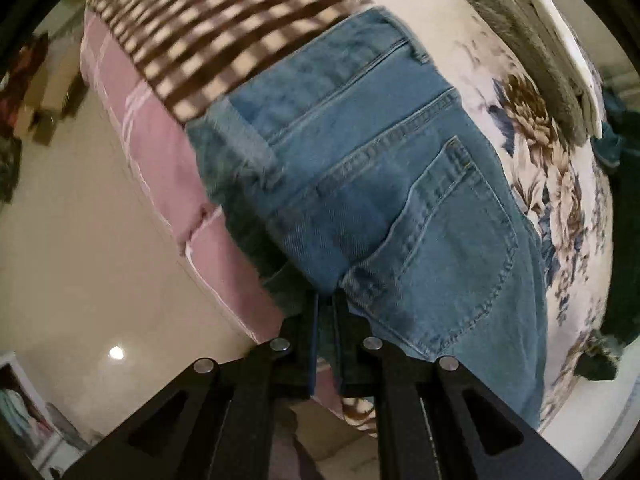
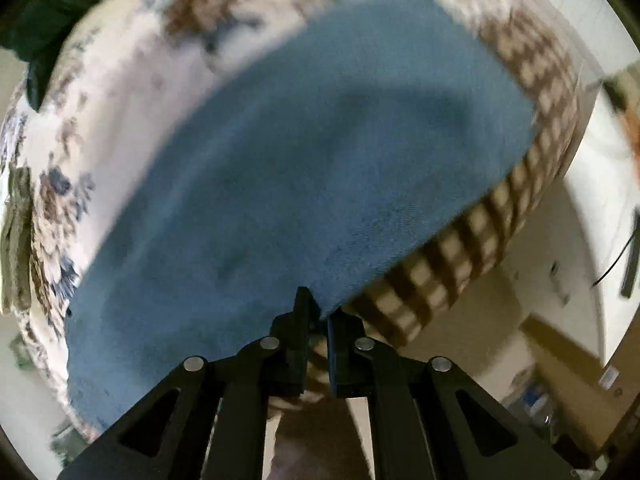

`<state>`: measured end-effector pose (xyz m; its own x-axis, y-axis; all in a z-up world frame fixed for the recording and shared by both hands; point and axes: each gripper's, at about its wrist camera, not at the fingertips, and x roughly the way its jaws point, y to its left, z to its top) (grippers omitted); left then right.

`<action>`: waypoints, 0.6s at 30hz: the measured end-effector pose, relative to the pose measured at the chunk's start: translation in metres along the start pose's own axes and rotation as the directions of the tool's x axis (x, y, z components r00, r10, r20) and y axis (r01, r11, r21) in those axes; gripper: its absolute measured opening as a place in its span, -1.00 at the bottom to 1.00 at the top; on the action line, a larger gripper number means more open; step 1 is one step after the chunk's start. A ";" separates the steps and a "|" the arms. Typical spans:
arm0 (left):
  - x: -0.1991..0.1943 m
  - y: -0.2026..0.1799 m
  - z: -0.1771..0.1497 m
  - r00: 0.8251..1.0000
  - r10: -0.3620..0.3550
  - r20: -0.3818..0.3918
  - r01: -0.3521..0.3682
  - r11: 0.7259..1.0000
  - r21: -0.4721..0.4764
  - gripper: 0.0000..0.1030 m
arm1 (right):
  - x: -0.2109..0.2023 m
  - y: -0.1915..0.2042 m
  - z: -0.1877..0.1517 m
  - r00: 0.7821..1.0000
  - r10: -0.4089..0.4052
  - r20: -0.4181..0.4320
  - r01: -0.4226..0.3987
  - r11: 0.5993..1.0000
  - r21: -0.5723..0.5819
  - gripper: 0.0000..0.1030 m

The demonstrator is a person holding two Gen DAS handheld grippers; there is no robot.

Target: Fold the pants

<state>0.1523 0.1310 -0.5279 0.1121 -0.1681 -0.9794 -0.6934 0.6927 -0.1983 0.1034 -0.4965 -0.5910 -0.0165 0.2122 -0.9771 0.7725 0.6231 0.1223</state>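
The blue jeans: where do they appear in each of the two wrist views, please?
Left wrist: the blue jeans run from centre to lower right, back pocket visible, edge between the left gripper fingers.
Right wrist: jeans fill the centre, plain and blurred.
Shared landmark: brown checked cloth.

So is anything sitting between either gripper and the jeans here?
Nothing visible. The left gripper is shut on an edge of the jeans near the back pocket, and the right gripper pinches a denim edge. Both views are motion-blurred.
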 end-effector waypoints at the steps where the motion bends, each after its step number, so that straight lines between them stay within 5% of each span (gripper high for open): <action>1: -0.002 0.002 -0.003 1.000 -0.026 0.004 0.026 1.000 -0.012 -0.89 | 0.000 -0.010 -0.001 0.999 0.031 -0.006 -0.031 0.999 0.016 -0.38; 3: -0.006 0.002 -0.005 0.998 -0.055 0.020 0.056 0.998 -0.018 -0.81 | -0.012 -0.032 -0.002 0.996 0.083 0.021 -0.084 0.995 0.059 -0.01; 4: -0.010 0.001 -0.004 0.997 -0.063 0.041 0.064 0.998 -0.022 -0.62 | -0.022 -0.043 -0.002 0.993 0.105 0.050 -0.109 0.991 0.080 0.12; 7: -0.010 0.001 0.001 0.993 -0.087 0.079 0.091 0.995 -0.049 0.08 | -0.049 -0.083 0.004 0.975 0.162 0.154 -0.188 0.966 0.176 0.13; 8: -0.006 0.000 0.004 0.993 -0.089 0.080 0.095 0.993 -0.068 0.17 | -0.055 -0.097 0.009 0.968 0.172 0.185 -0.210 0.955 0.210 0.13; 15: 0.031 -0.003 0.016 0.996 -0.037 0.077 0.045 0.993 -0.108 0.17 | -0.048 -0.159 0.055 0.933 0.190 0.306 -0.314 0.846 0.431 0.11; 16: 0.033 -0.005 0.018 0.995 -0.029 0.091 0.038 0.993 -0.108 0.12 | -0.045 -0.161 0.059 0.932 0.188 0.311 -0.316 0.841 0.439 -0.07; 18: 0.033 -0.009 0.020 0.992 -0.020 0.127 0.032 0.995 -0.092 -0.32 | -0.043 -0.153 0.059 0.937 0.134 0.323 -0.273 0.857 0.437 -0.85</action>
<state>0.1763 0.1330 -0.5595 0.2155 -0.0918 -0.9722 -0.7520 0.6195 -0.2252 0.0229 -0.6454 -0.5781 0.2929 0.0395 -0.9553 0.9440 0.1466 0.2955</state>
